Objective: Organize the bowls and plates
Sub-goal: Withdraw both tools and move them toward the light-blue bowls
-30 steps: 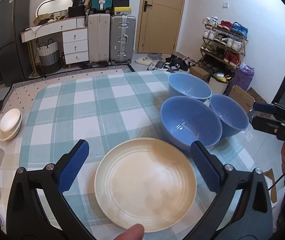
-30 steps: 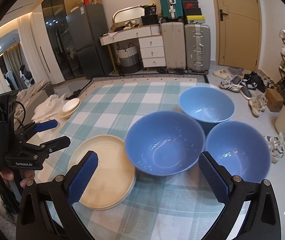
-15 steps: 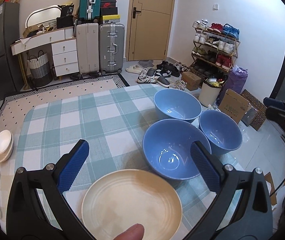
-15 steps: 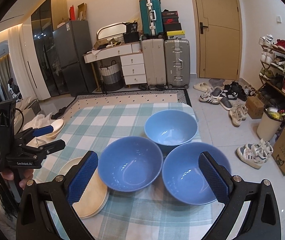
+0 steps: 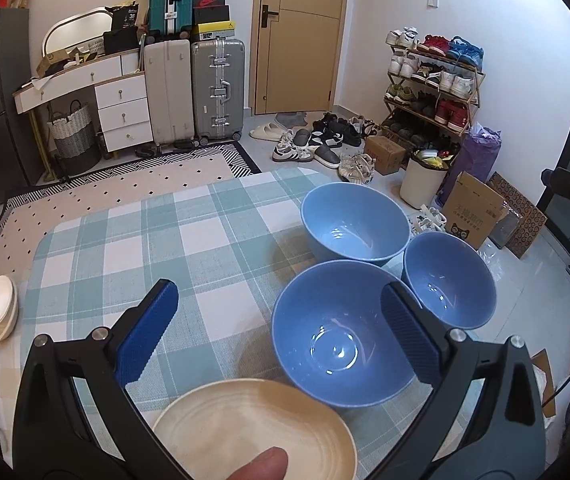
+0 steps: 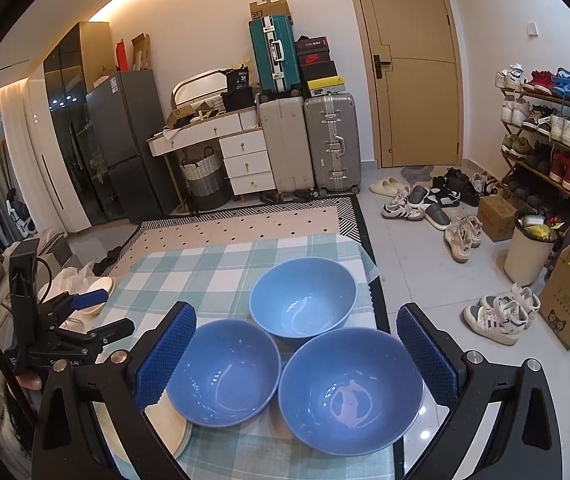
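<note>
Surface: a table under a teal-and-white checked cloth (image 5: 133, 248), standing partly over a dotted cream rug (image 6: 245, 224).
Room: beyond the cloth's far edge, two upright grey suitcases (image 6: 309, 144) beside a white drawer unit (image 6: 245, 160); a tan door (image 6: 413, 64) to their right; a shoe rack (image 6: 545, 128) along the right wall.
Bowls: three blue bowls (image 6: 305, 300) clustered at the cloth's right end, rims touching or nearly so (all empty).
Plate: a cream plate (image 5: 253, 428) at the cloth's near edge, just left of the nearest bowl.
Off the cloth: small white bowls (image 5: 1, 308) stacked past its left edge.
Left gripper (image 5: 281, 328): jaws wide apart, holding nothing, above the plate.
Right gripper (image 6: 297, 356): jaws wide apart, empty, over the two nearer bowls.
Obstruction: a fingertip (image 5: 261, 464) covers the plate's near rim.
</note>
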A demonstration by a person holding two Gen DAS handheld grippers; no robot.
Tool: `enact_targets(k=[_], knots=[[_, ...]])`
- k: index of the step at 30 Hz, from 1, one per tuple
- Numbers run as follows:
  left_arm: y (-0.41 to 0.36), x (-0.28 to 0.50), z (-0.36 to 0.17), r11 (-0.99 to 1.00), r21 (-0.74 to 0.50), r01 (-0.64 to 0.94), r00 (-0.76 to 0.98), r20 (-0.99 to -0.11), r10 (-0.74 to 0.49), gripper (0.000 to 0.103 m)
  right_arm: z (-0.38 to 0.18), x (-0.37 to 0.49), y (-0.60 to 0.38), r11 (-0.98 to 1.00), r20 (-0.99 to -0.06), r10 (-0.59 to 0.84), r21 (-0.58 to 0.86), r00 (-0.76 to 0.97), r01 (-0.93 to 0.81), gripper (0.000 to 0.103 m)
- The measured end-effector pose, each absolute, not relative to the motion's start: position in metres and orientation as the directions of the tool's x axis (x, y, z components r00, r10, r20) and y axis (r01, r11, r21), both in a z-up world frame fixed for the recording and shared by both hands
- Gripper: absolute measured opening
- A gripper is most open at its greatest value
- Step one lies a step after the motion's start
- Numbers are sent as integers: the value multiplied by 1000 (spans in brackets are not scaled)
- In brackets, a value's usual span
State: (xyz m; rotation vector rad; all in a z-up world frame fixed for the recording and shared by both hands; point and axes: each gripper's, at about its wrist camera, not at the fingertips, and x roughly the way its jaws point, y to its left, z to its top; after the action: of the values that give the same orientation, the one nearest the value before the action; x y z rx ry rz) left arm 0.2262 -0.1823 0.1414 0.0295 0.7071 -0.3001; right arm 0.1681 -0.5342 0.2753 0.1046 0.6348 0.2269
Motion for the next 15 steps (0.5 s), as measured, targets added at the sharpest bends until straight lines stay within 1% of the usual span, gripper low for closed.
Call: enact_targets(k=[6, 11, 15], knots=[[-198, 253, 139, 956, -71, 286, 710, -654, -261, 101, 275, 188, -536, 970, -580, 243, 156, 777, -187, 102], [-204, 278, 135, 954, -106, 279, 693, -666, -276, 101, 274, 204, -540, 970, -581, 242, 165, 777, -178, 102], [-209, 298, 130, 957, -101, 270, 687, -676, -265, 101, 269, 220, -543, 971, -597, 240, 167, 766, -174, 102]])
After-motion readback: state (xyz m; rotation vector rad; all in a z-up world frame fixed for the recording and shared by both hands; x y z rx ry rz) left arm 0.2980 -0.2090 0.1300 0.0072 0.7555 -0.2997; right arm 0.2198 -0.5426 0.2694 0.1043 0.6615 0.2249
